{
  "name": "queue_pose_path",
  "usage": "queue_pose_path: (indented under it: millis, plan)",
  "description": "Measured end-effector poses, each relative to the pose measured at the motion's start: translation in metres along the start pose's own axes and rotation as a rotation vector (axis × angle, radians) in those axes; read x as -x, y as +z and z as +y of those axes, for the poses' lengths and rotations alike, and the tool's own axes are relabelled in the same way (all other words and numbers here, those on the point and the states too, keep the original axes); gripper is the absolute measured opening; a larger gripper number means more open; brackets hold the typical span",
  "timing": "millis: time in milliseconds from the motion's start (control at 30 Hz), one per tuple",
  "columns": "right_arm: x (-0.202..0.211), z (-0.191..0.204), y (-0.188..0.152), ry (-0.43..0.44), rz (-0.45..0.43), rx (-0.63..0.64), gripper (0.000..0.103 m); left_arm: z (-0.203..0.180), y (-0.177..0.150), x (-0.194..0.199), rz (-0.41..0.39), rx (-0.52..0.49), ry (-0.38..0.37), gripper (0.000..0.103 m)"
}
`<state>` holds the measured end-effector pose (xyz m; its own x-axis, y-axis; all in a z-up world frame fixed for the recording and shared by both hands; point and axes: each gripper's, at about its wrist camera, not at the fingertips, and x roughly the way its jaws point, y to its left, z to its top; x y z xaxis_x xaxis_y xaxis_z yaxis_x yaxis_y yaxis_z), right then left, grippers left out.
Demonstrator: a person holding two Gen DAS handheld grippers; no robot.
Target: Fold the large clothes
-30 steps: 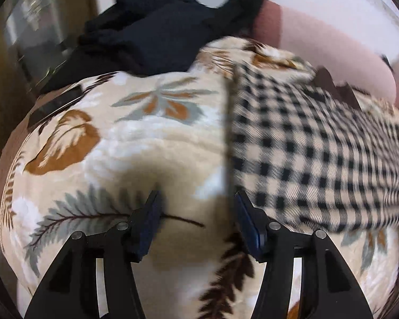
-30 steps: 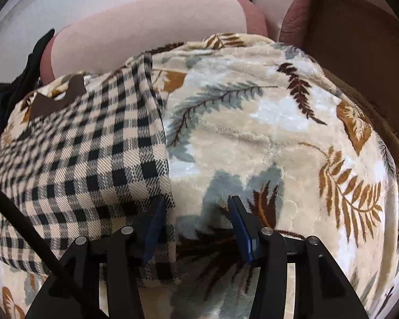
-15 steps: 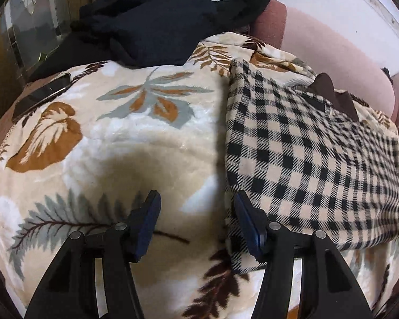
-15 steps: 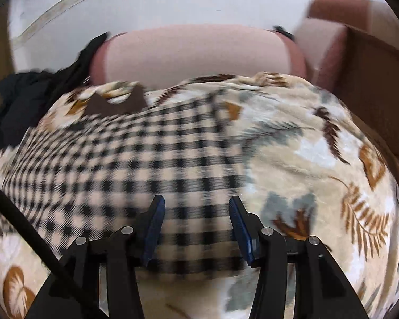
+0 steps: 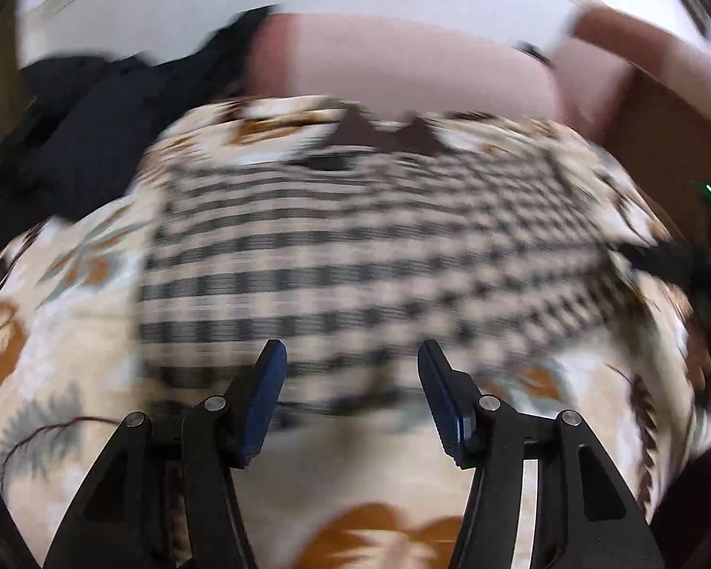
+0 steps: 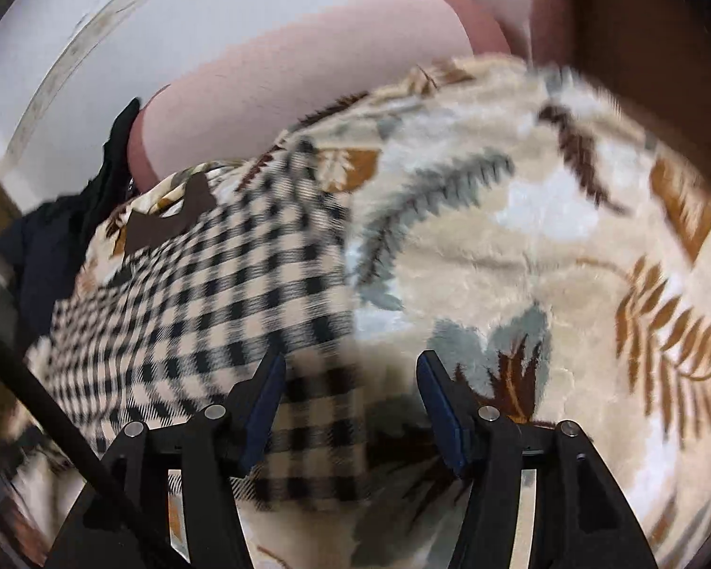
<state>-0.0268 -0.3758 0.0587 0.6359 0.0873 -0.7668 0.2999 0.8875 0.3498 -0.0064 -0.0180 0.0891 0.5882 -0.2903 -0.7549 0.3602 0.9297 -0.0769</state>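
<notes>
A black-and-beige checked garment (image 5: 355, 256) with a brown collar (image 5: 384, 135) lies flat on a leaf-patterned blanket (image 5: 61, 332). My left gripper (image 5: 350, 370) is open and empty, above the garment's near hem at its middle. In the right wrist view the garment (image 6: 213, 303) lies to the left. My right gripper (image 6: 350, 379) is open and empty over its near right corner, left finger over checked cloth, right finger over blanket (image 6: 545, 237). Both views are blurred by motion.
A pile of dark clothes (image 5: 90, 142) lies at the blanket's far left. A pink sofa backrest (image 5: 403, 71) runs along the back, with a white wall above. A brown armrest (image 6: 640, 47) stands at the right. The right gripper's body (image 5: 687, 261) shows at the left view's right edge.
The left gripper has swung right, from the garment's left edge to its near hem middle. The right gripper has swung back right toward the garment's right corner. Both stay open.
</notes>
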Motion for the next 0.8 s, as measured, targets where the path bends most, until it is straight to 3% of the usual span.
queue_pose_path:
  millis: [200,367,567,800]
  plan:
    - [-0.039,-0.029,0.03,0.173,0.132,-0.071,0.063,-0.117,-0.006,-0.023,0.022,-0.224,-0.135,0.057]
    - [-0.067,-0.031,0.046,0.281,0.192,-0.053,0.063,-0.19,-0.005,-0.056,0.023,-0.302,-0.189,0.056]
    - [-0.098,-0.035,0.066,0.434,0.239,-0.067,0.063,-0.229,0.004,-0.086,0.019,-0.347,-0.171,0.056]
    - [-0.121,-0.027,0.078,0.542,0.231,-0.06,0.063,-0.238,0.015,-0.121,0.052,-0.277,-0.164,0.057]
